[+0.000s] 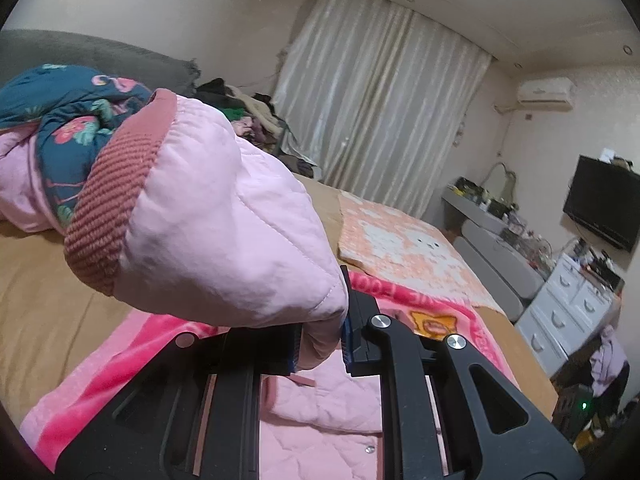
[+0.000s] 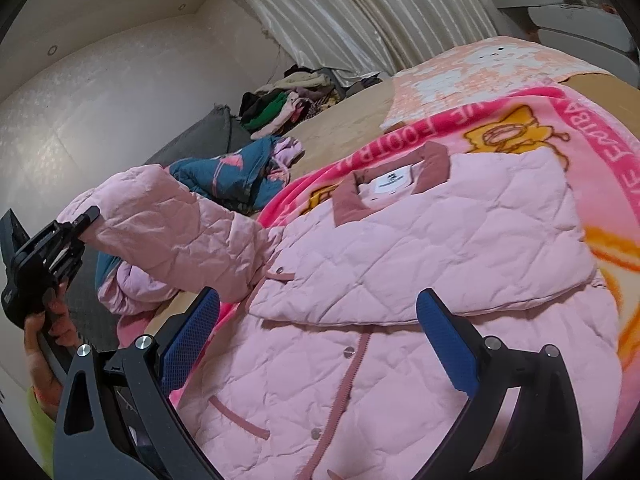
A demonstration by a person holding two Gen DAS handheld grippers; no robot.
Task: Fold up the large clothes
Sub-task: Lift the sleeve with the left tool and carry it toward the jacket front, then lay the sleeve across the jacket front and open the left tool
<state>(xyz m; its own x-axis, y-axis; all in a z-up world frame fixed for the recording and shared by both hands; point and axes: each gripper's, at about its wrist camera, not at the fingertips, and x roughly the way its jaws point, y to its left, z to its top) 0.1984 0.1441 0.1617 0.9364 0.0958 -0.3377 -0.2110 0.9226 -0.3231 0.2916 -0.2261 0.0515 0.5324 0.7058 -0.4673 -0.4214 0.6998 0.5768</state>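
Left wrist view: left gripper (image 1: 320, 344) clamped on the sleeve (image 1: 224, 224) of the pink quilted jacket (image 2: 400, 280), ribbed dusty-rose cuff (image 1: 108, 204) pointing up and away. Right gripper (image 2: 320, 344) spread wide, hovering over jacket front. Jacket lies flat on a fleecy pink blanket (image 2: 600, 152) on the bed (image 2: 352, 116), collar (image 2: 400, 176) at far end, long axis running away from the camera.

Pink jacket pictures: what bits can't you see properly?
- Left wrist view: the lifted sleeve fills the middle and hides most of the pink jacket, and its fabric covers the left gripper fingertips.
- Right wrist view: the jacket's bottom hem is cut off by the lower edge and the right gripper.
- Right wrist view: the collar label print is too small to read.
- Both views: the far clothes pile is too small to sort out.
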